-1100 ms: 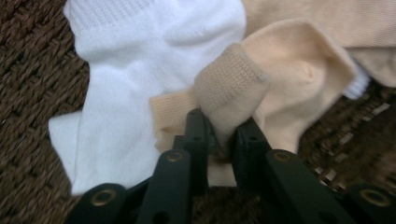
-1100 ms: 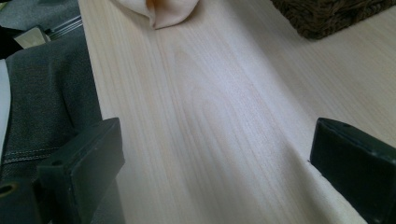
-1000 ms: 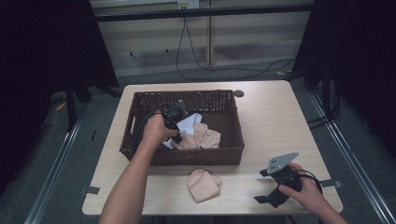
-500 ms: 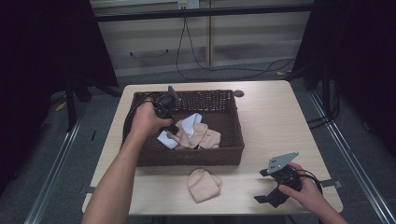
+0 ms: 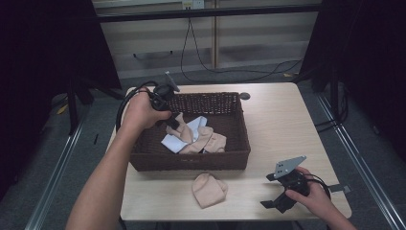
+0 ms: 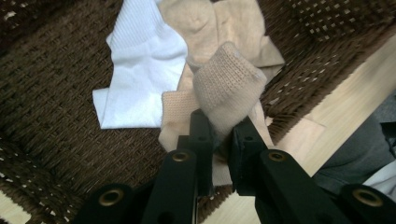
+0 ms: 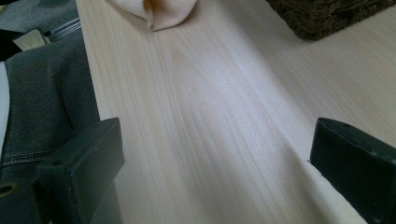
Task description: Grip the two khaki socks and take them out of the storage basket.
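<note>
My left gripper (image 5: 173, 122) hangs over the left part of the brown wicker basket (image 5: 239, 143), shut on a beige sock (image 6: 227, 88) that dangles from its jaws (image 5: 182, 125). Under it in the basket lie a white sock (image 6: 142, 70) (image 5: 178, 140) and more beige socks (image 5: 210, 142). Another beige sock (image 5: 208, 189) lies folded on the table in front of the basket; its edge shows in the right gripper view (image 7: 163, 11). My right gripper (image 5: 272, 197) rests low at the table's front right, jaws wide apart, nothing between them.
The light wooden table (image 5: 287, 124) has bare surface to the right of the basket. A basket corner (image 7: 327, 16) shows ahead of the right gripper. Cables (image 5: 210, 52) run over the floor behind the table, and dark stands flank both sides.
My left gripper has risen out of the basket and drawn toward its back left, lifting the beige sock off the pile. The right gripper has stayed put.
</note>
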Motion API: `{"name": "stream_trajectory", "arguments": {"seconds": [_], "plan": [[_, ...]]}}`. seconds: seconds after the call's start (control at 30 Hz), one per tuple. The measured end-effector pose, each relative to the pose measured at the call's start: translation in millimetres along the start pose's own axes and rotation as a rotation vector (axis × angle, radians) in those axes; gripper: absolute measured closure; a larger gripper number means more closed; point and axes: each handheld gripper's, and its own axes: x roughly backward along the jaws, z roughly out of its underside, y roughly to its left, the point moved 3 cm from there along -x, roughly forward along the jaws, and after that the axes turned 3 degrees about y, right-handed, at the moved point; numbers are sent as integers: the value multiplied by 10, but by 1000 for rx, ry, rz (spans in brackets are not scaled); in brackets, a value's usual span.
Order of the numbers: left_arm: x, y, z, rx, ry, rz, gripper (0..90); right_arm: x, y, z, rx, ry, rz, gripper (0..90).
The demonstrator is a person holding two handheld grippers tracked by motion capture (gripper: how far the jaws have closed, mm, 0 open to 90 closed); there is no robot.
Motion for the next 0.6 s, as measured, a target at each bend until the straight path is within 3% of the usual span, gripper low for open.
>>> {"name": "stream_trajectory", "arguments": {"seconds": [0.4,0.6], "plan": [[280,-164,48,-9,-2,8,816,4,8,-2,-2,3,2,25],[373,-246,45,-34,3,20,816,2,5,-3,-2,3,3,24]]}}
